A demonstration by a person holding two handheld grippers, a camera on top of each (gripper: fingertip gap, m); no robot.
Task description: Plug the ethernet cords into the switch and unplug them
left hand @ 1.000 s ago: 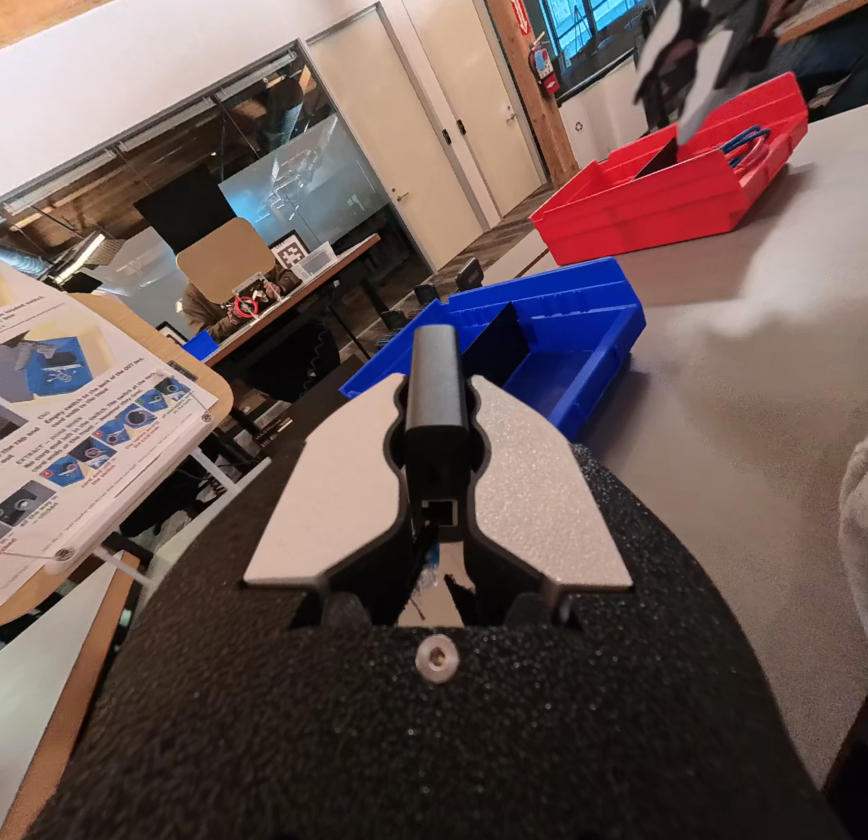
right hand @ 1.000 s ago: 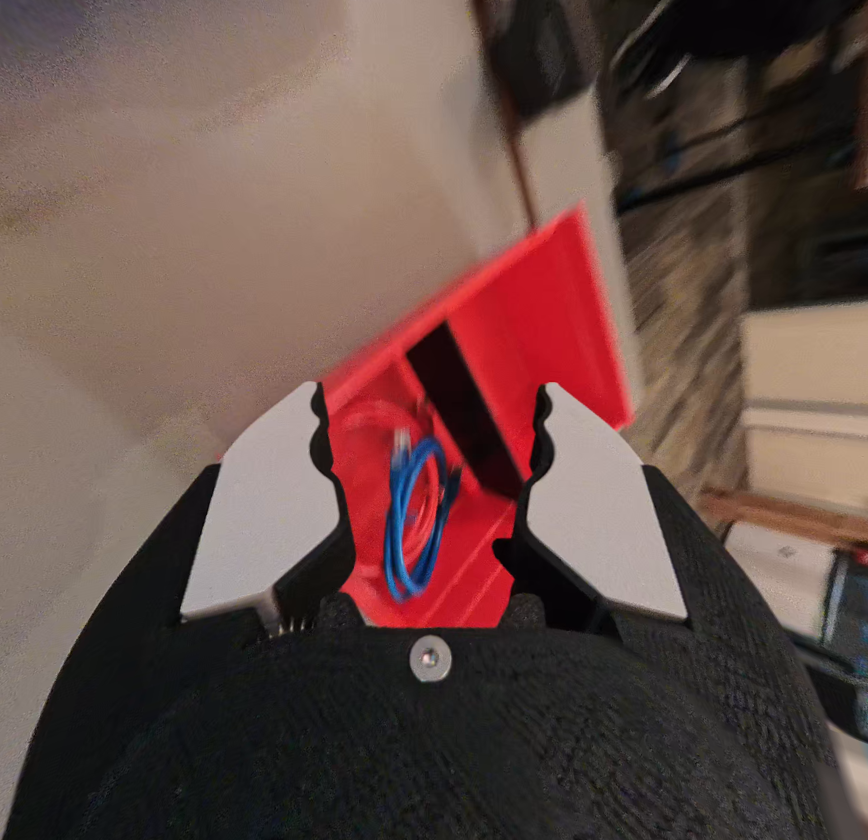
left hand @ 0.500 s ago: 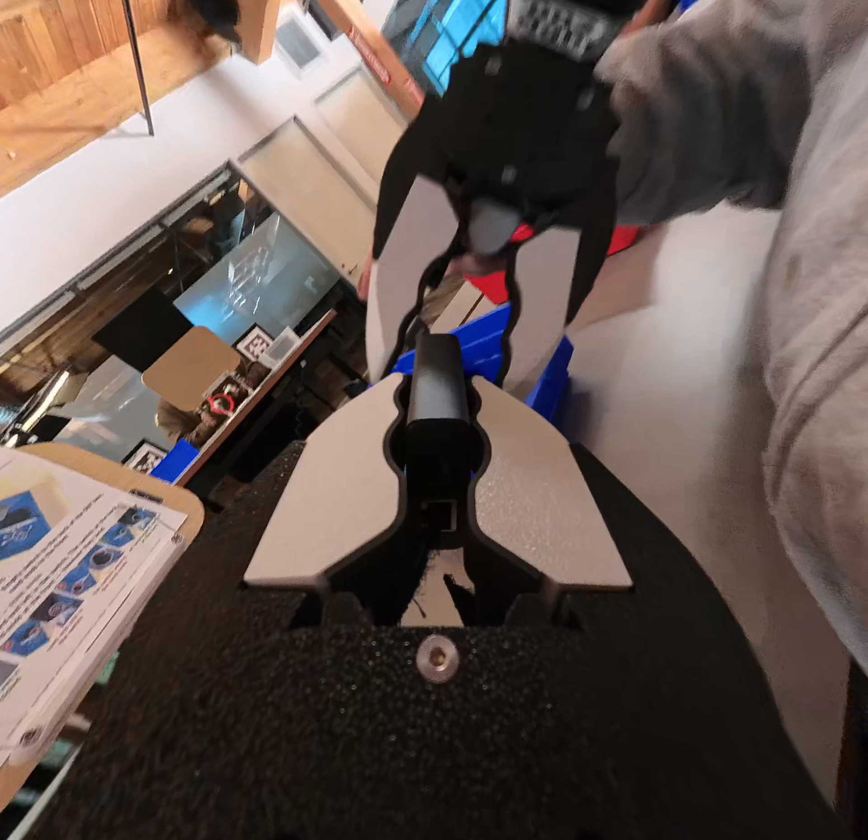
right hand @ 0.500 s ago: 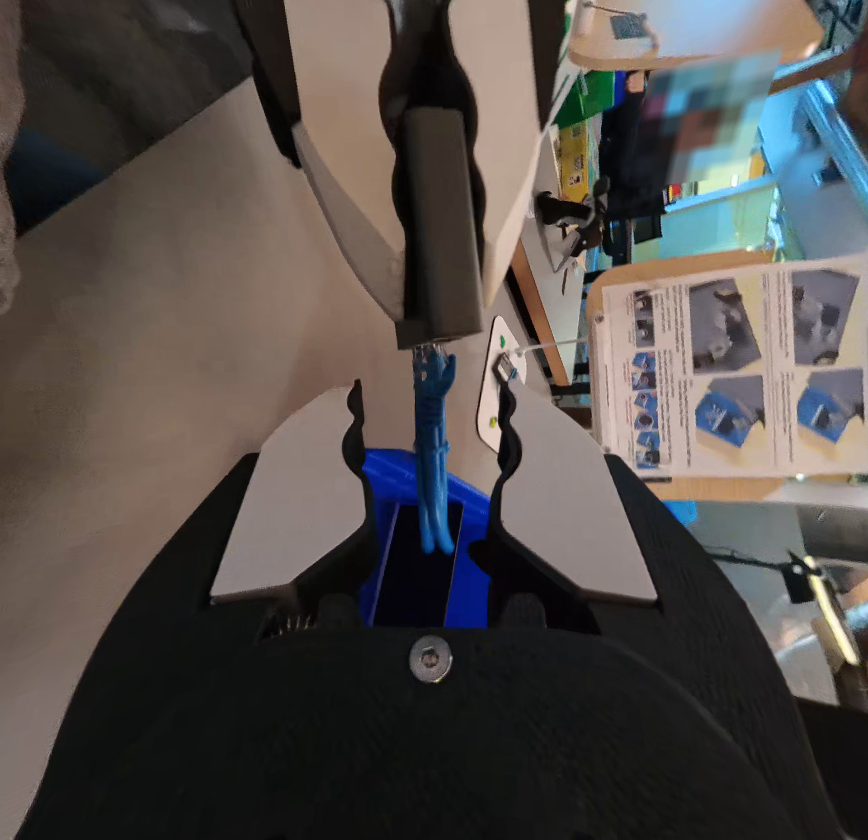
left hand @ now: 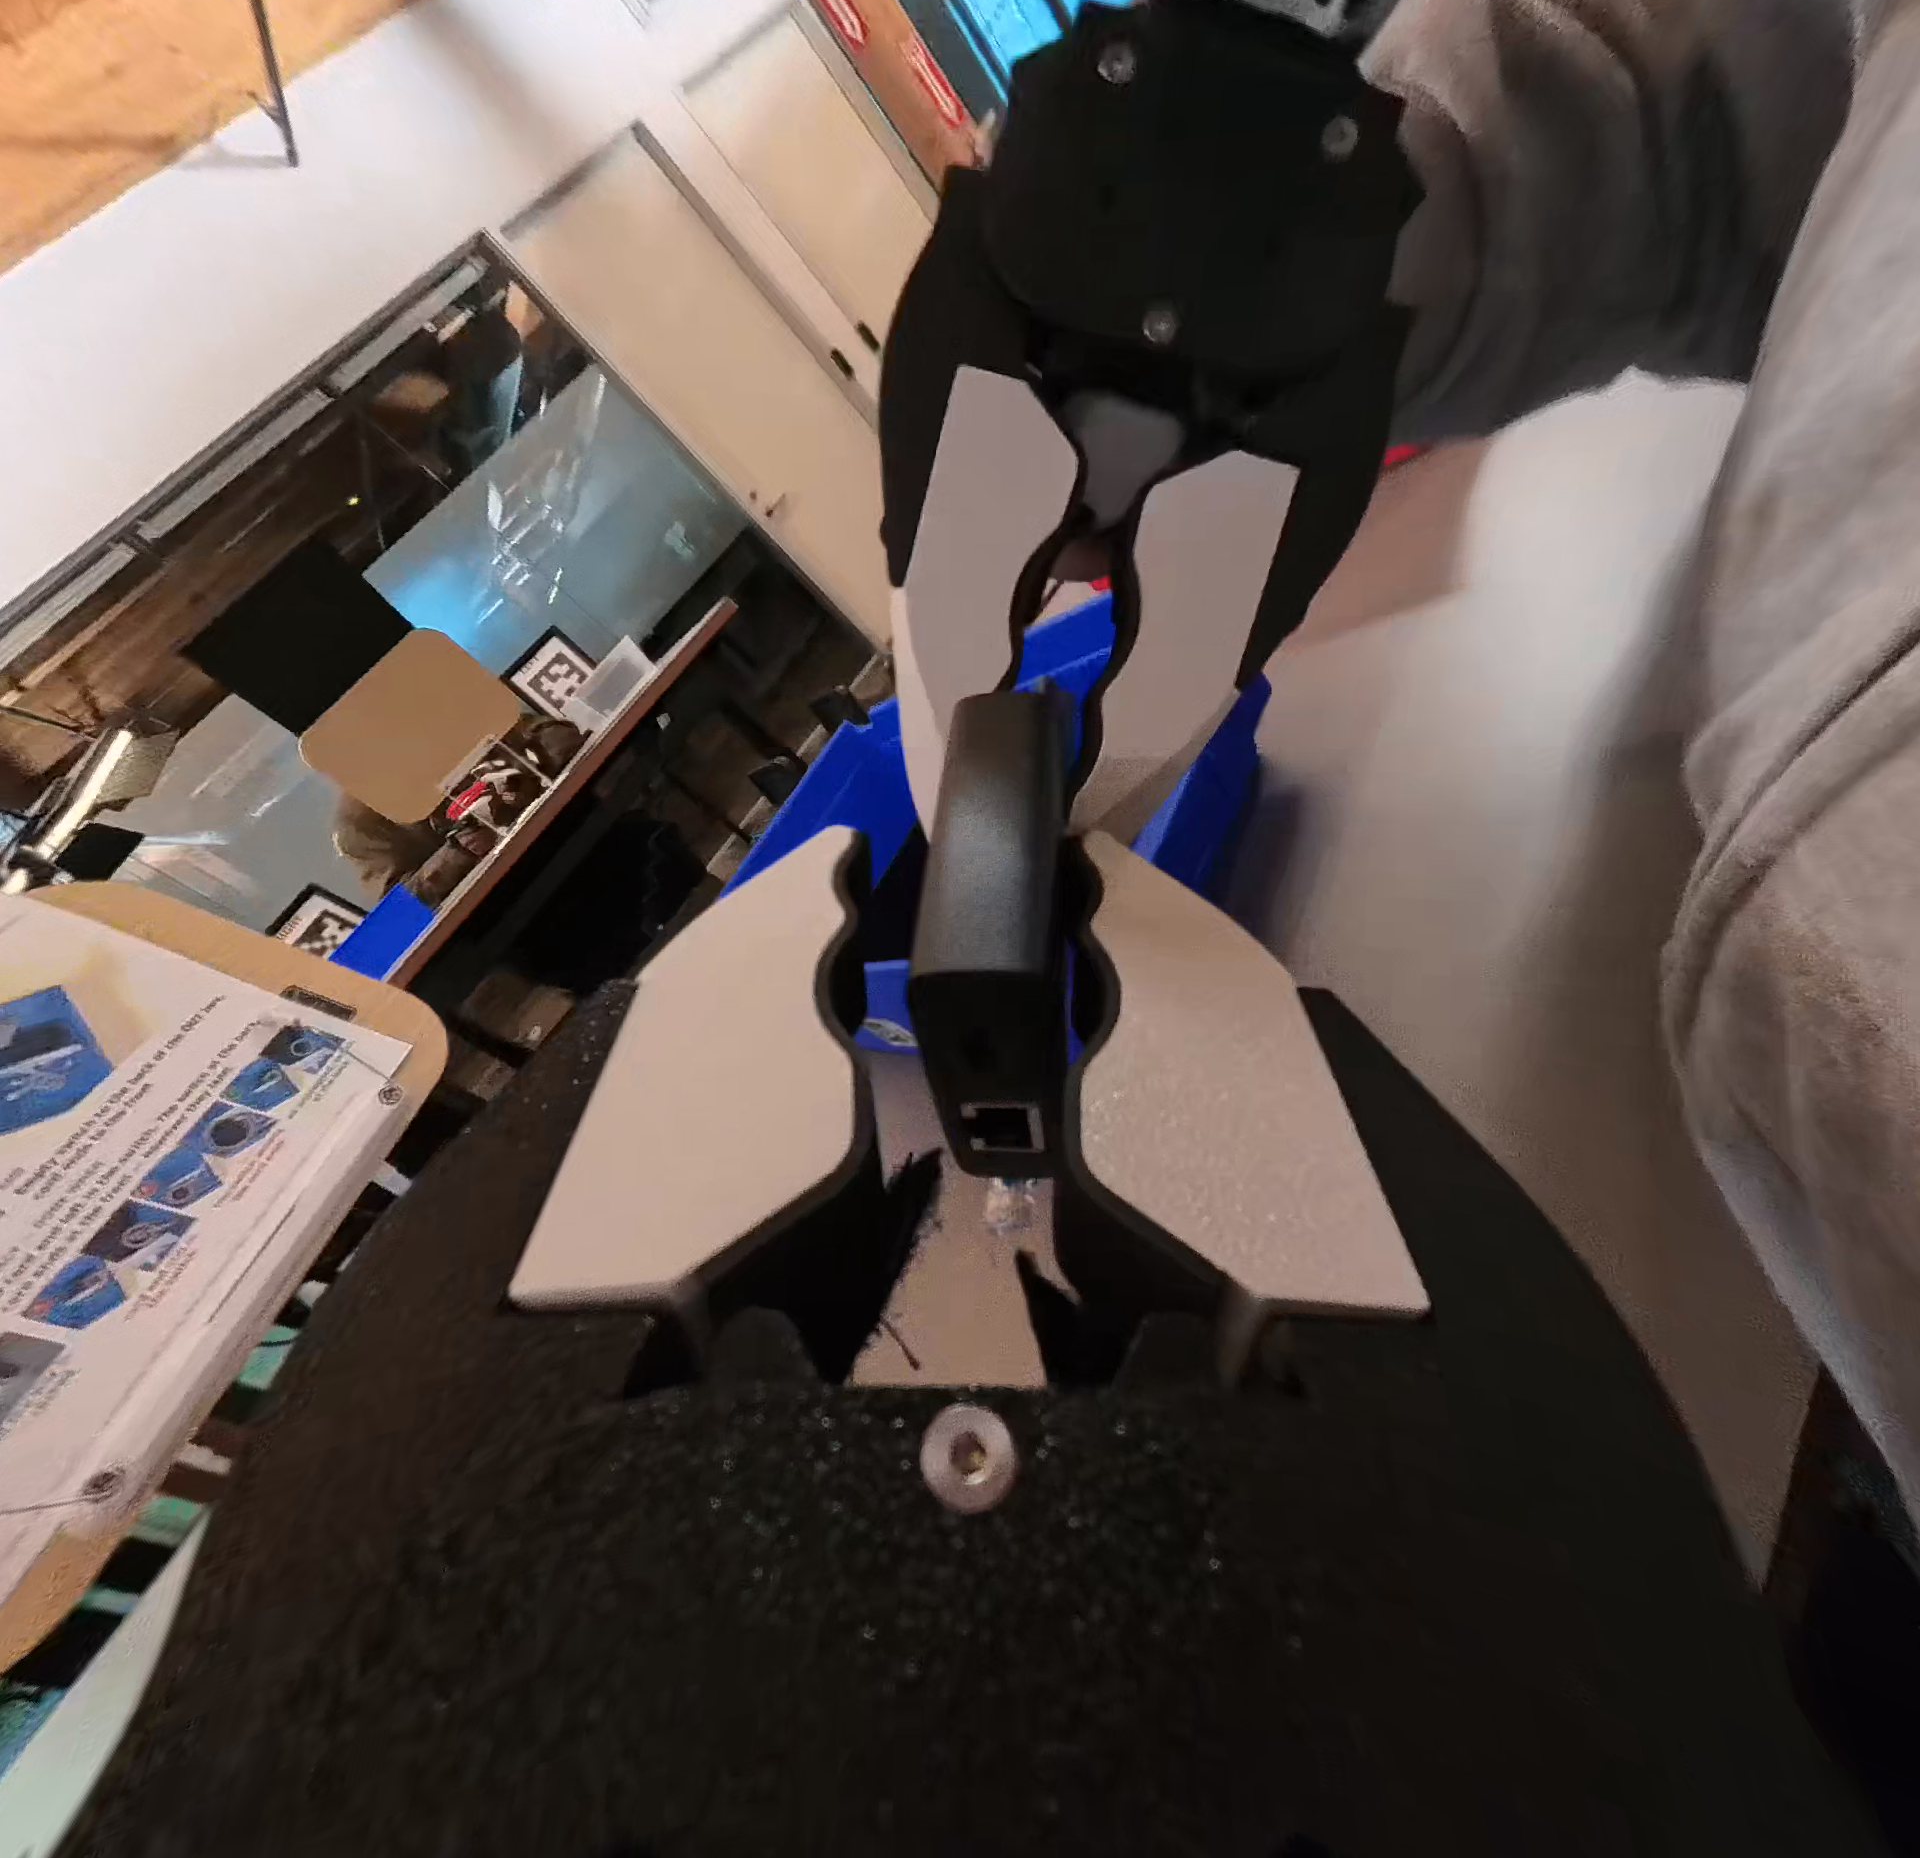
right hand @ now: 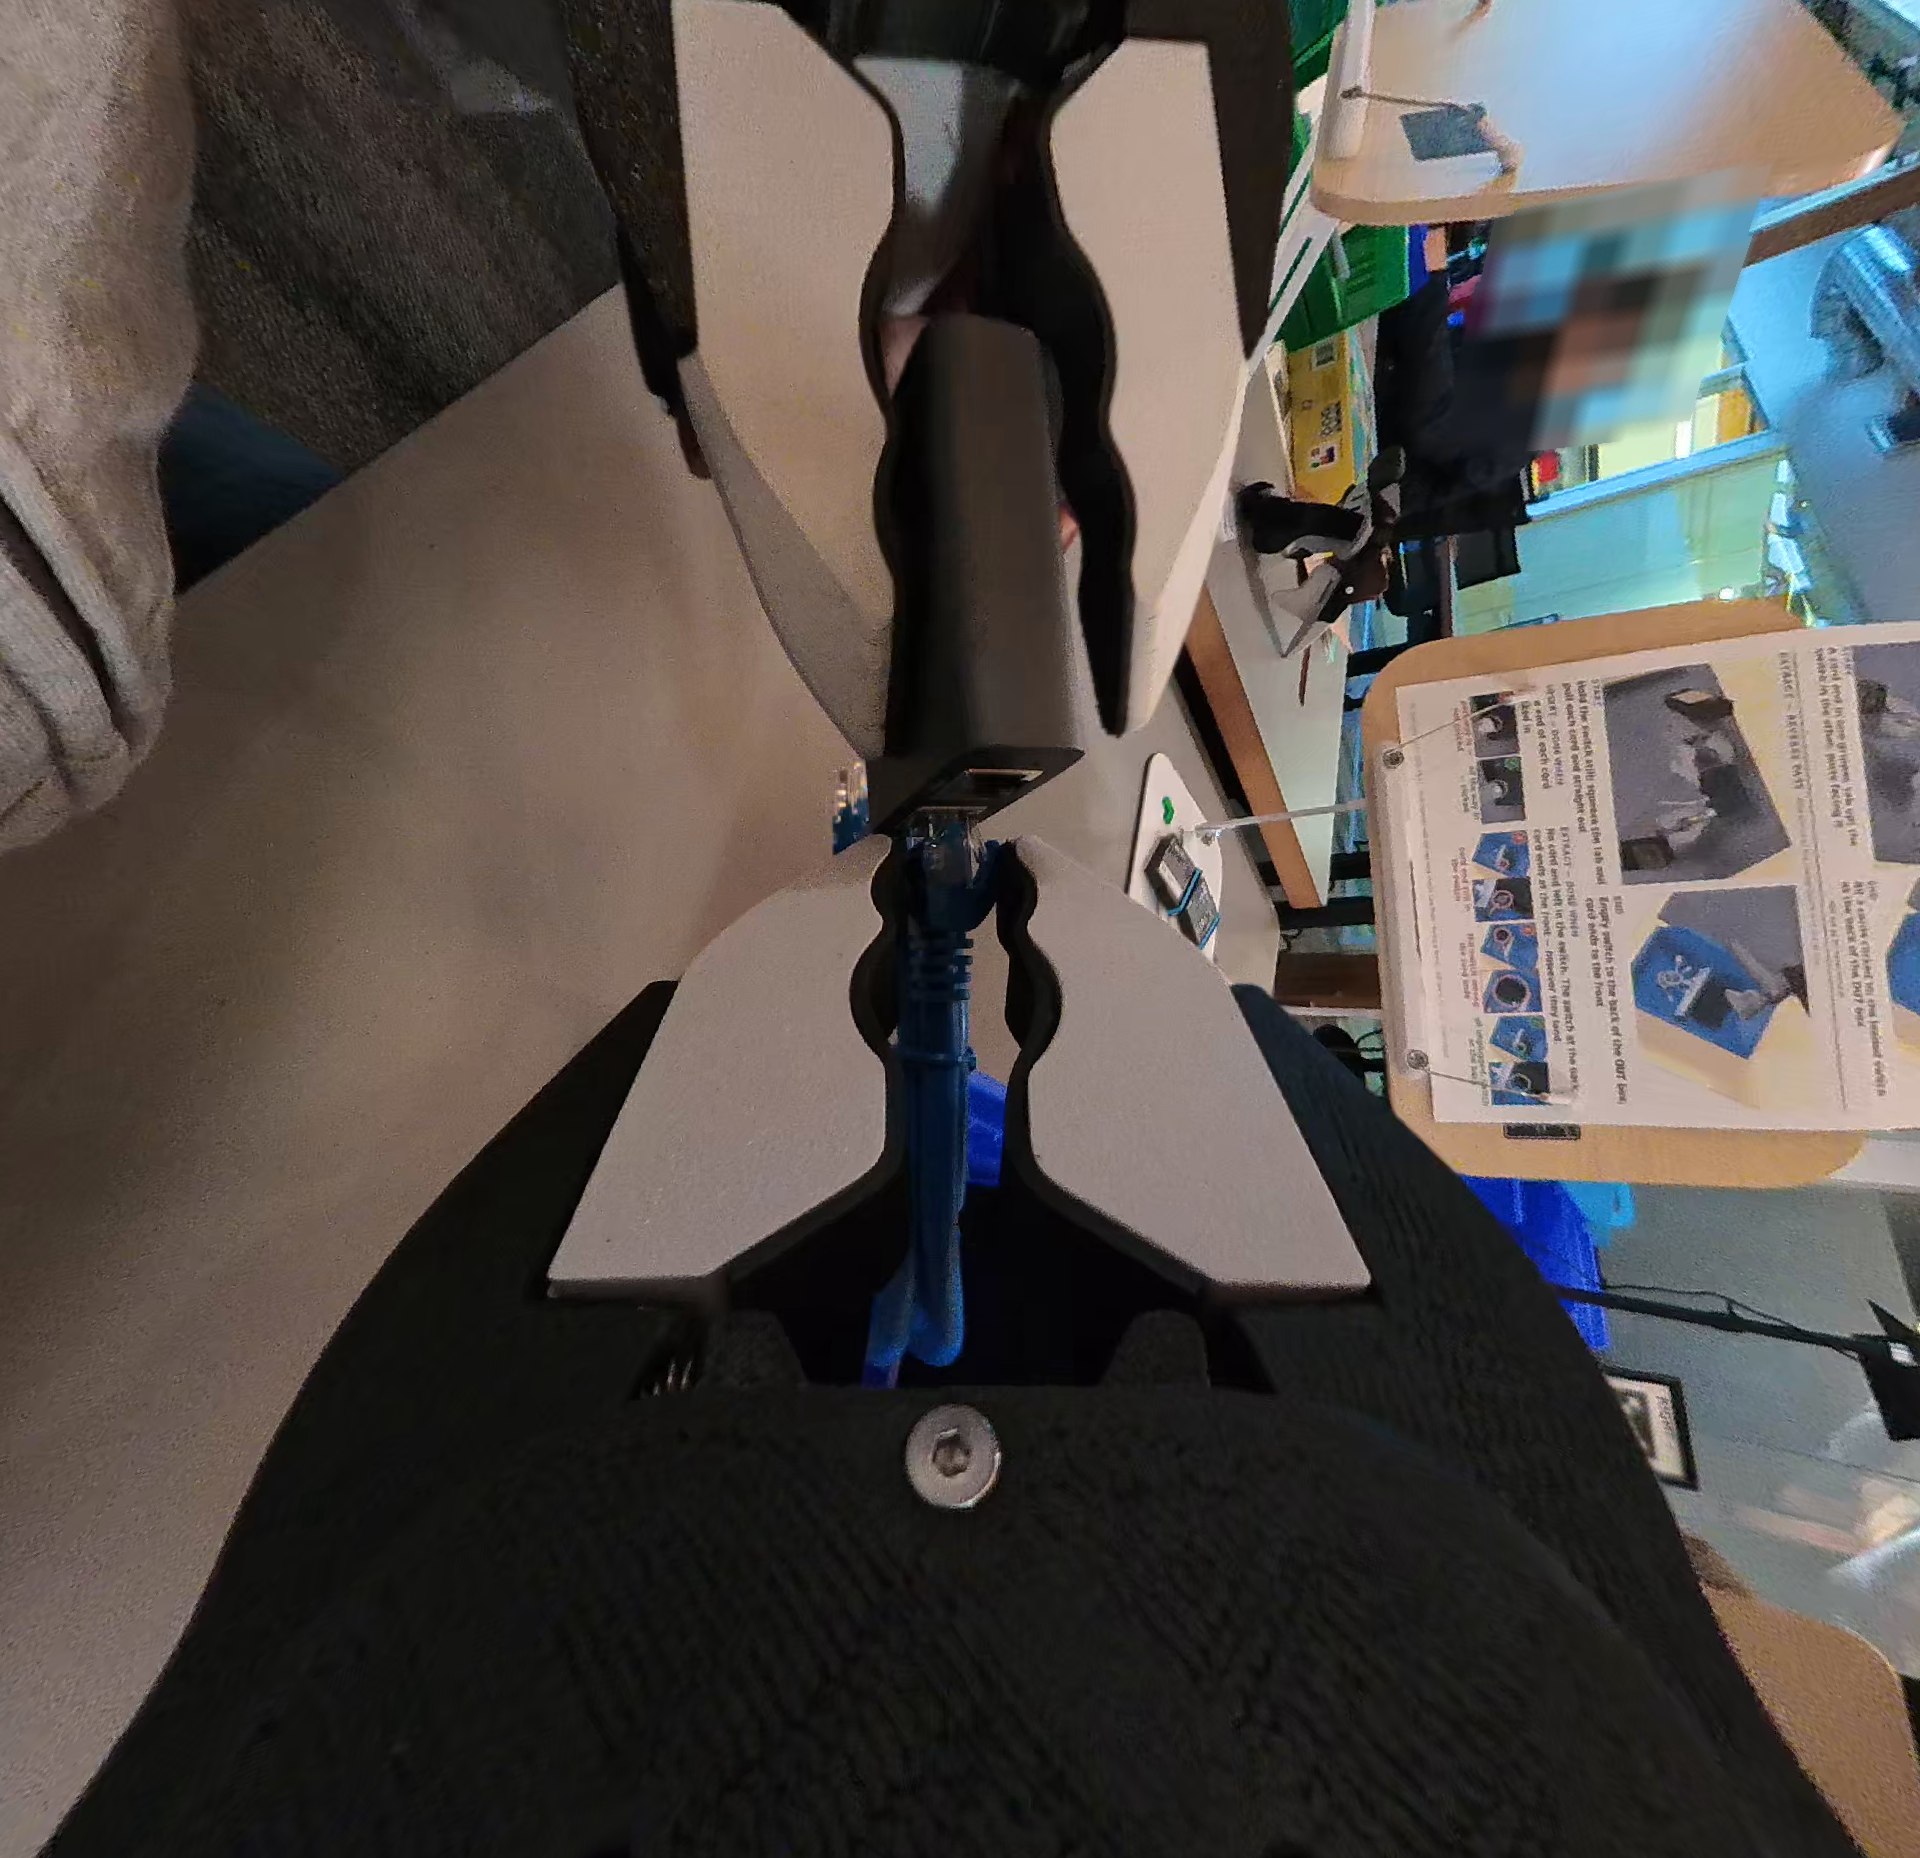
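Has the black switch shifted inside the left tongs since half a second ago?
Yes. The black switch now leans toward the right finger, with a gap beside the left finger; earlier it sat centered, clamped.

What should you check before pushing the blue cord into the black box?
1. Right gripper pinches the blue cord behind its plug: ok.
2. Left gripper clamps the switch: not ok, its jaws stand wider than the box, with a gap on one side.
3. Clear plug sits at a port: ok, it touches the port face.
4. Plug fully seated: not ok, most of it shows.
5. Plug tab side matches the port: cannot tell.
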